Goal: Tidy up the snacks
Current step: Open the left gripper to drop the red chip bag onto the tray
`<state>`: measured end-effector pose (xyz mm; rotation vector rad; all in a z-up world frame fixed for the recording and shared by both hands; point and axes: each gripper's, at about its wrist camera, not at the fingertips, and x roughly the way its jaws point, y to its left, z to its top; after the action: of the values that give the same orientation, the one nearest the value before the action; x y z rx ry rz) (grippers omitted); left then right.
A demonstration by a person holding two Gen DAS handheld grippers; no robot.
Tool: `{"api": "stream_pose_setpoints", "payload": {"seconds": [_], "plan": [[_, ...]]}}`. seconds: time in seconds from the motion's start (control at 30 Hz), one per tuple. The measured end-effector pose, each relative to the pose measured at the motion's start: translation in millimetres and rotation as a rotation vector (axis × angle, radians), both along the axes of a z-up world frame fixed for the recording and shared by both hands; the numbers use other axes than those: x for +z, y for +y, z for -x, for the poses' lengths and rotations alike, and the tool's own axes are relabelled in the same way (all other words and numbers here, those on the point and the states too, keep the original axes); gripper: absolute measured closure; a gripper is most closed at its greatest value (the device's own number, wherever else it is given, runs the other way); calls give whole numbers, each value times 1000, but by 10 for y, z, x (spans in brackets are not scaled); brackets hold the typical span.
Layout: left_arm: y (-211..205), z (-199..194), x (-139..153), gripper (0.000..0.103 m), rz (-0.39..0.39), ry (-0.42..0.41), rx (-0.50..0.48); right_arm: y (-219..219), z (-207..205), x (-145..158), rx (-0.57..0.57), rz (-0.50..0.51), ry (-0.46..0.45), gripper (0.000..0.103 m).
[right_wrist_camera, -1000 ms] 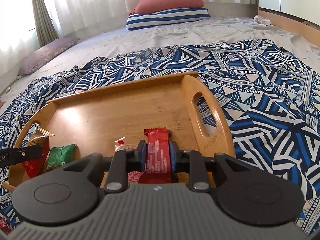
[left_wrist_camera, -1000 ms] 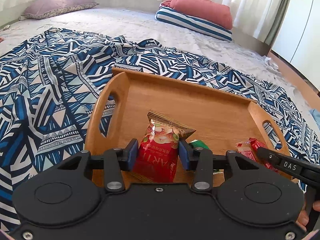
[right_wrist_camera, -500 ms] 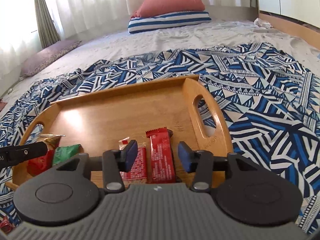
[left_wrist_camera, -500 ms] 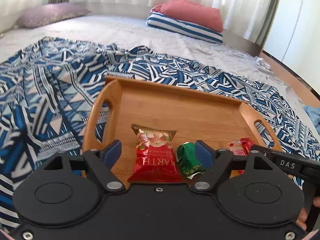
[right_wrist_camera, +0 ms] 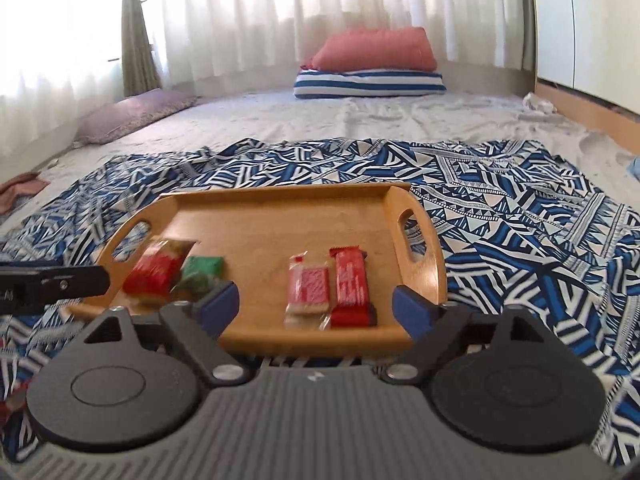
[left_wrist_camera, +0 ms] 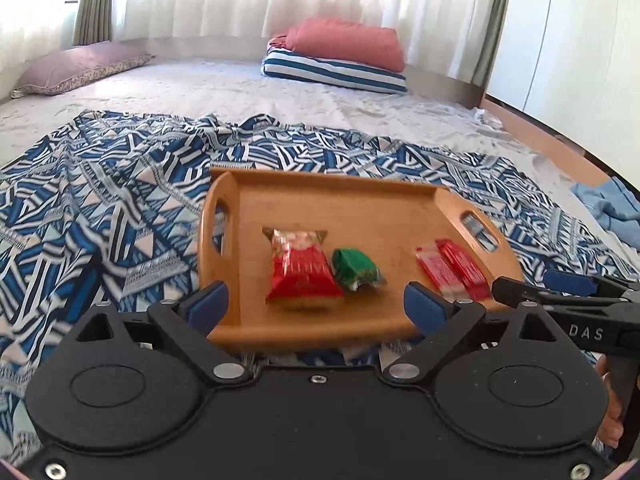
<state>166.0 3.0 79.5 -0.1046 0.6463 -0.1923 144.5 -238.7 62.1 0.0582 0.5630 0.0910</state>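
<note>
Four snacks are seen lying on the wooden tray: a red bag, a green packet, and two red bars. Both the left gripper and the right gripper have just been opening; their jaws stand wide, nothing between. The tray is set on a blue patterned blanket over a bed; pillows and curtains are noted at the far side.

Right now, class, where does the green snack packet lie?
In the left wrist view, the green snack packet lies on the wooden tray, immediately right of the red snack bag.
</note>
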Motion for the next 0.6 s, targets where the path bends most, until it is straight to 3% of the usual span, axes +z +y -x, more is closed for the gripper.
{"api": "stream_pose_setpoints", "payload": {"seconds": [0.17,0.47,0.6], "plan": [[45,316,-43,8,-5,11,3,97,357,-19,11,20,-27,1],[193,840,-217,6,-6,-14,12,231,897,-105,4,79,-69,0],[239,970,-294,6,-2,-8,14,259,1022,-198,-8,82,-46,0]]}}
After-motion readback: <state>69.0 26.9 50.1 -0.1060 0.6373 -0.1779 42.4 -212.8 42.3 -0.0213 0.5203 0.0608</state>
